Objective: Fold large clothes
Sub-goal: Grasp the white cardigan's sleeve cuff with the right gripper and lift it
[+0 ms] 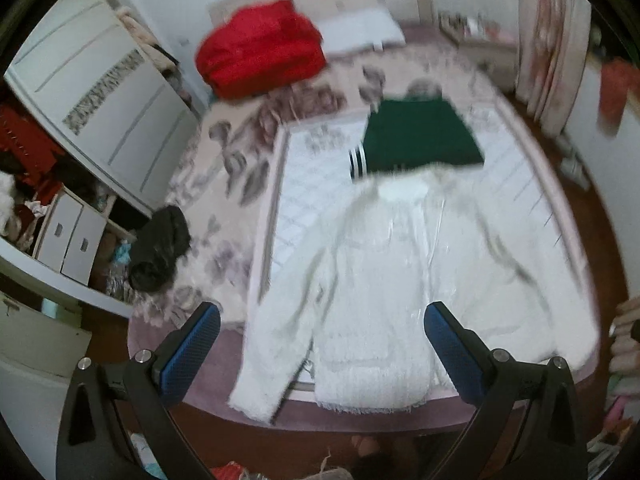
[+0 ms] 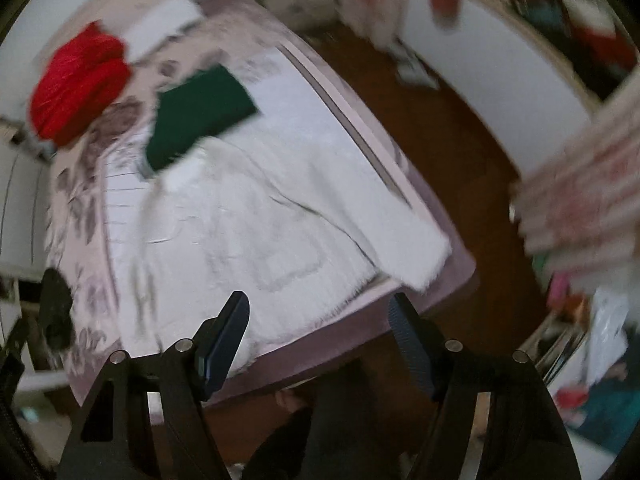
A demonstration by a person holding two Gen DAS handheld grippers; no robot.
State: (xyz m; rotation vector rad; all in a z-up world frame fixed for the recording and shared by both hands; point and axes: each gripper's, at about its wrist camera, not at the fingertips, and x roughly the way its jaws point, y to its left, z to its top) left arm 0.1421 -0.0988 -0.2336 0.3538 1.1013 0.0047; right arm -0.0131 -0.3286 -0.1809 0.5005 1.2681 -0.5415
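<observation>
**Both claws empty above a white coat laid out for folding**

Blue-padded fingers of the left claw [image 1: 322, 320] fill the bottom of its view, spread wide apart with nothing between them. The right claw [image 2: 318, 316] is likewise parted and empty, hanging past the foot of the bed [image 2: 452, 280].

Just beyond, at 12 o'clock from the left claw, a large white coat [image 1: 380, 280] lies flat on the bed, front up, hem toward the camera. Its fabric looks fuzzy and thick, with a fringed lower edge. One sleeve [image 1: 276, 336] trails toward 7 o'clock, its cuff hanging over the mattress edge; the other sleeve [image 2: 408, 252] reaches the bed's corner in the right view.

A folded dark green garment [image 1: 420, 136] with white stripes sits at the coat's collar, at 12 o'clock. A red bundle [image 1: 260, 48] lies farther off at 11 o'clock, and a black garment [image 1: 160, 248] at 9 o'clock.

Folding seems not yet begun. The next move likely calls for each claw to pinch a sleeve and bring it across the body. Both views are motion-blurred.
</observation>
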